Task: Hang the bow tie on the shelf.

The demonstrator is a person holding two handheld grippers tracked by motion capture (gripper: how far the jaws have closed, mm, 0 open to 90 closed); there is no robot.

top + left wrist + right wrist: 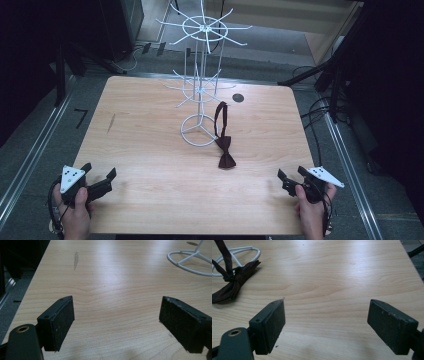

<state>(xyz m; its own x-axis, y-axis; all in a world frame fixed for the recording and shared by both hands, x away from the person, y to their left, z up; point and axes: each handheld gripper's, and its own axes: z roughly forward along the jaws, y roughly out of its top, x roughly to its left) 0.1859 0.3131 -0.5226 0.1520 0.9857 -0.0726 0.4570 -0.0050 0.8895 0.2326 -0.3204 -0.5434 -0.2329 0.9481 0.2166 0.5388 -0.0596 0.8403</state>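
Landmark: white wire rack [202,75], a spinner stand with hooked arms on two tiers, standing on a ring base at the far middle of the wooden table [150,150].

Bow tie: dark brown bow tie [226,150] lies flat on the table just beside the rack's base, on its right. The bow sits nearer the person than the base. Its strap loops back up past the base rim; I cannot tell if it touches the wire.

Rack hooks: all bare as far as the high view shows; nothing hangs from either tier.

Left gripper: left gripper [101,182] held low at the near left corner, well apart from the rack. Jaws spread wide with only bare wood between them. The left gripper view has the ring base at its far right.

Right gripper: right gripper [290,179] held at the near right corner, well apart from the rack and from the bow tie. Jaws spread wide, holding nothing. The right gripper view has the bow tie [233,281] at its far left.

Task guess: none stated. By the layout, the tie likely goes onto a hook of the rack.

Progress: judged as the very start. Tie untouched, both grippers at rest positions.

Left to do: approach, pick up by the strap, lift, hang, let go.
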